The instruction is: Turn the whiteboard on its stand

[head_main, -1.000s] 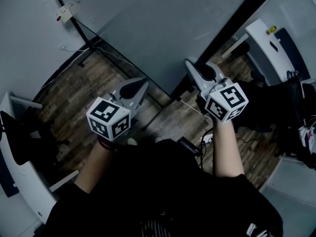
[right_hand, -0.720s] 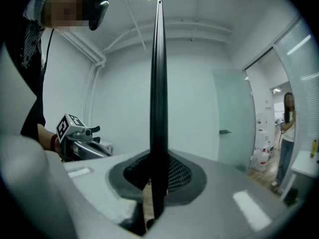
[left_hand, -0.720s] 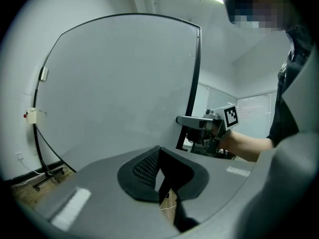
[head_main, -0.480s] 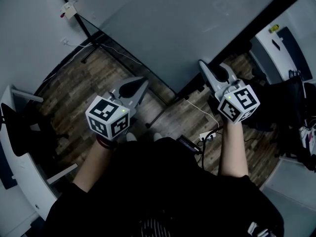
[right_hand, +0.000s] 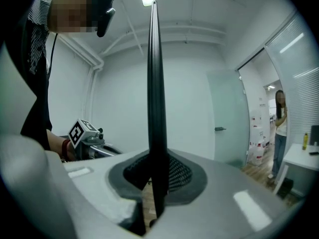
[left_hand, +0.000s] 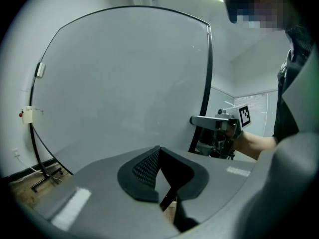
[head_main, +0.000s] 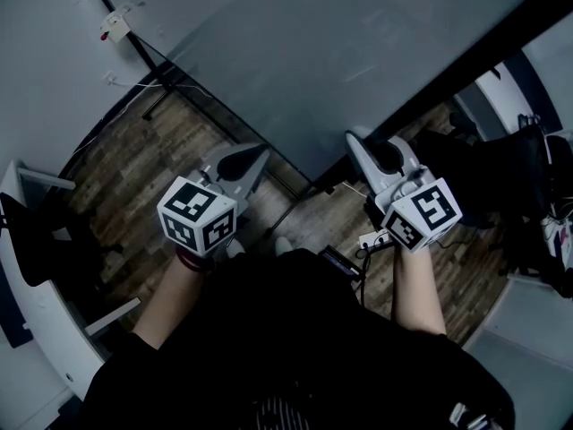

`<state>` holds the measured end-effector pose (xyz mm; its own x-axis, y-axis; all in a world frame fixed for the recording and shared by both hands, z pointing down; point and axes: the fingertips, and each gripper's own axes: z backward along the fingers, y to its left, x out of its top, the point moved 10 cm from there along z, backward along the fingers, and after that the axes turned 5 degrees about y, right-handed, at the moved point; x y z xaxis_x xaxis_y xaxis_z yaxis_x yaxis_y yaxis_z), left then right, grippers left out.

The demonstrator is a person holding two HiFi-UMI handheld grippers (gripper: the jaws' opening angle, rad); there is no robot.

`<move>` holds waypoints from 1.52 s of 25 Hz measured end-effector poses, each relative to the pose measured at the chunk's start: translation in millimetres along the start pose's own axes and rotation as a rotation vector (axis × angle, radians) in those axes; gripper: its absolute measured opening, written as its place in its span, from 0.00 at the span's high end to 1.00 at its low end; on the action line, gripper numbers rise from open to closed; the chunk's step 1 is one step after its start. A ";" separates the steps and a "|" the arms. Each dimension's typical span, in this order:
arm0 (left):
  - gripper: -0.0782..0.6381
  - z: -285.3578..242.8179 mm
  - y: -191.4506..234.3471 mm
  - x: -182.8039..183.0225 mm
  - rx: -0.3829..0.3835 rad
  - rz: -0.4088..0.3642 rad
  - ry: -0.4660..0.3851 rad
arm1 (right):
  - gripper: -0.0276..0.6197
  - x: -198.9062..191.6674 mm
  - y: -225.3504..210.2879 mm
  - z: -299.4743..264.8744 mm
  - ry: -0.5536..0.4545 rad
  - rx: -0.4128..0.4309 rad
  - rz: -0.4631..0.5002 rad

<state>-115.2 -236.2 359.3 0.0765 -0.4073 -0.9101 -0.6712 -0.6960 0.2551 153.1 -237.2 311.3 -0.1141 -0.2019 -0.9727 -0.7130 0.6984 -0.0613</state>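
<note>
The whiteboard (head_main: 313,52) is a large grey panel in a thin black frame, tilted across the top of the head view. My left gripper (head_main: 243,158) meets its lower edge; in the left gripper view the board (left_hand: 124,83) fills the scene and a thin dark edge runs between the closed pads (left_hand: 142,168). My right gripper (head_main: 369,143) is shut on the black side frame (right_hand: 154,83), which stands upright between its pads (right_hand: 177,176). The stand's black leg (head_main: 166,88) rests on the wooden floor at the left.
A white desk (head_main: 36,276) and a black chair (head_main: 36,240) stand at the left. Another desk and a dark chair (head_main: 501,168) are at the right. A power strip (head_main: 372,238) with cables lies by my feet. A person (right_hand: 280,128) stands beyond a glass door (right_hand: 227,118).
My right gripper swung right, then came back left and lower with the frame. The board's right edge now lies flatter across the view. The left gripper stayed put.
</note>
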 end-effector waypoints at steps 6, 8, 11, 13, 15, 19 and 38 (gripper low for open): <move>0.88 10.5 2.1 -3.2 0.020 0.010 -0.011 | 0.88 0.7 24.2 -0.8 0.023 -0.014 0.014; 0.88 14.6 4.7 -5.4 0.026 0.014 -0.009 | 0.88 2.0 26.7 -4.8 0.035 -0.006 0.007; 0.88 20.8 10.9 -7.5 0.038 0.022 -0.010 | 0.88 4.0 37.2 -13.9 0.034 -0.006 0.010; 0.88 22.5 15.3 -5.2 0.042 0.021 -0.015 | 0.88 5.5 42.8 -21.8 0.032 -0.011 0.015; 0.88 25.0 19.1 -3.8 0.042 0.018 -0.017 | 0.88 6.6 46.6 -31.0 0.034 -0.009 0.015; 0.88 32.8 30.6 -2.8 0.048 0.015 -0.019 | 0.88 12.2 49.7 -50.0 0.022 0.009 -0.001; 0.88 55.6 61.0 5.0 0.041 0.012 -0.051 | 0.88 27.1 55.6 -146.1 0.047 0.001 0.027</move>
<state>-196.8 -247.8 352.1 0.0311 -0.3841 -0.9228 -0.7015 -0.6660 0.2536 9.2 -304.1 314.2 -0.1657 -0.2145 -0.9626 -0.7083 0.7050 -0.0352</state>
